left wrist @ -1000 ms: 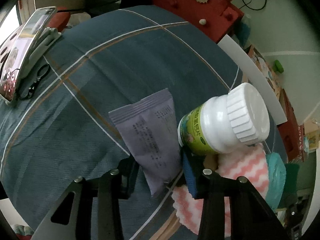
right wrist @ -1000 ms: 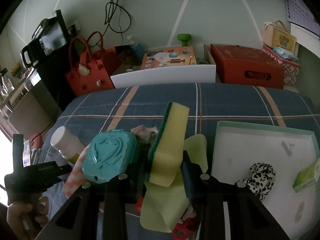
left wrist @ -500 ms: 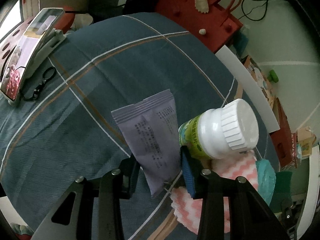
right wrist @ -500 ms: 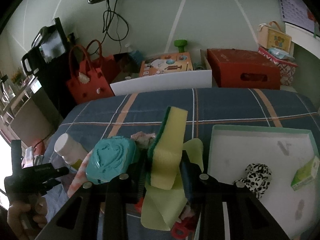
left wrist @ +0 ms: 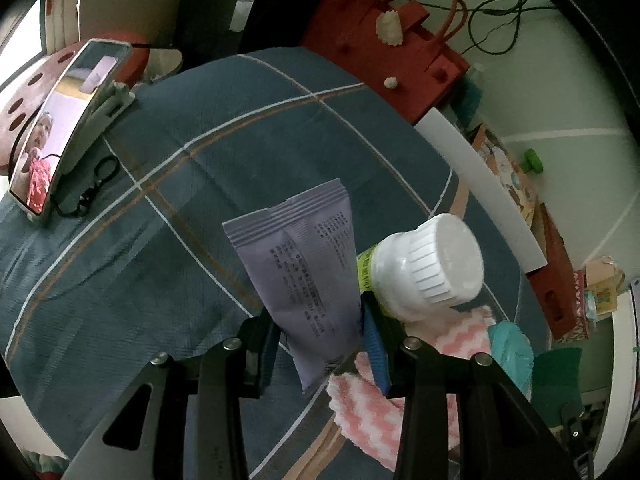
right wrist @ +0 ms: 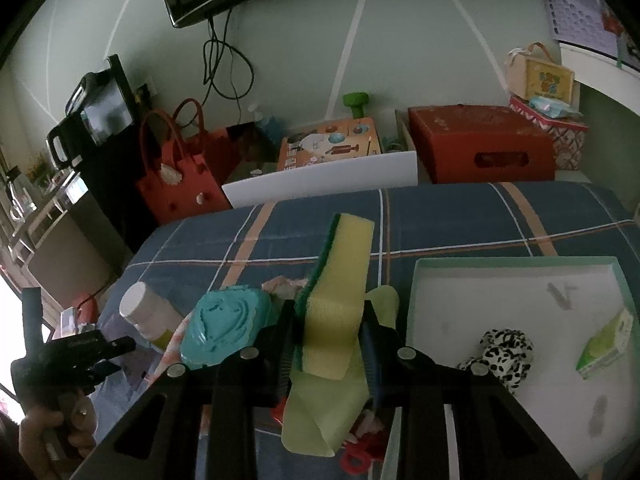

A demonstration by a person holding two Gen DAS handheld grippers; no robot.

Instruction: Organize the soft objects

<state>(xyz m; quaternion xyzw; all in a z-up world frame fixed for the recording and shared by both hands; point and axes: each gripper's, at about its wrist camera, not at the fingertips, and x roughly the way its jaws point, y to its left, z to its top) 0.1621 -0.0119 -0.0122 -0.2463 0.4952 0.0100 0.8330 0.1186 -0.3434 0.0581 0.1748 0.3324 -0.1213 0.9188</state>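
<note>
My left gripper (left wrist: 320,344) is shut on a flat purple sachet (left wrist: 304,268) and holds it above the blue plaid cloth (left wrist: 200,168). A white-capped bottle (left wrist: 428,264) lies just to its right on a pink-and-white cloth (left wrist: 384,404). My right gripper (right wrist: 328,344) is shut on a yellow-and-green sponge (right wrist: 336,292), held upright over a pale green cloth (right wrist: 316,412). A teal moulded pad (right wrist: 224,324) lies left of it. A white tray (right wrist: 500,276) at the right holds a spotted scrunchie (right wrist: 500,352) and a green packet (right wrist: 608,344).
A phone on a stand (left wrist: 68,128) sits at the cloth's left edge with a key ring beside it. Red bags (right wrist: 180,176), a red box (right wrist: 480,148) and a white board (right wrist: 320,180) stand behind the table. The left gripper shows in the right wrist view (right wrist: 116,350).
My left gripper has lifted the purple sachet higher off the cloth. My right gripper has risen and pulled back a little with the sponge in it.
</note>
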